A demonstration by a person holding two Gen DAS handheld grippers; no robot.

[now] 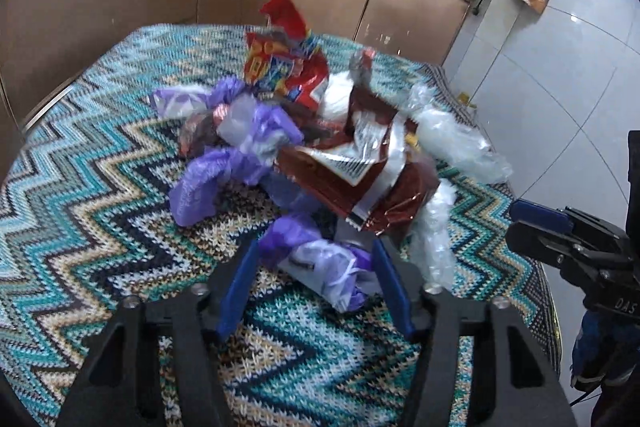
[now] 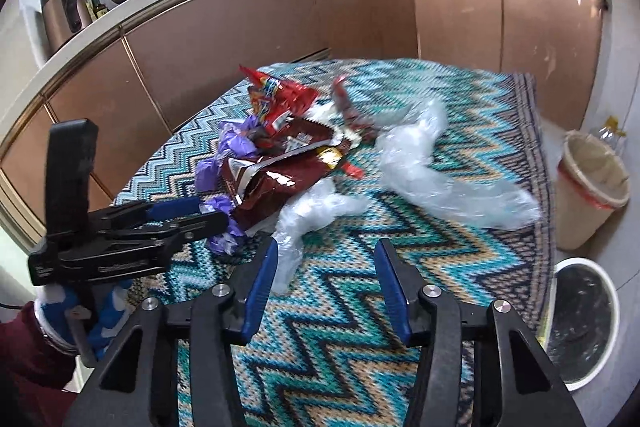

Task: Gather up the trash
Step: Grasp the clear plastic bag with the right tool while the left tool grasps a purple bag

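A heap of trash lies on the zigzag-knit tablecloth (image 1: 100,211): a red snack packet (image 1: 284,67), a maroon foil packet (image 1: 360,183), purple bags (image 1: 224,171) and clear plastic (image 1: 456,143). My left gripper (image 1: 316,247) is low over the near side of the heap. Its blue pads flank a purple-and-white bag wad (image 1: 324,271) without visibly squeezing it. The right wrist view shows the left gripper (image 2: 216,217) from the side, at the purple wad (image 2: 226,243). My right gripper (image 2: 326,247) stands open over the cloth, with a clear plastic strip (image 2: 288,255) beside its left finger.
A beige bin with a liner (image 2: 592,187) and a white round bin with a dark liner (image 2: 580,319) stand on the floor off the table's right edge. Copper-coloured kitchen cabinets (image 2: 280,27) run behind the table. The right gripper (image 1: 540,223) shows at the right.
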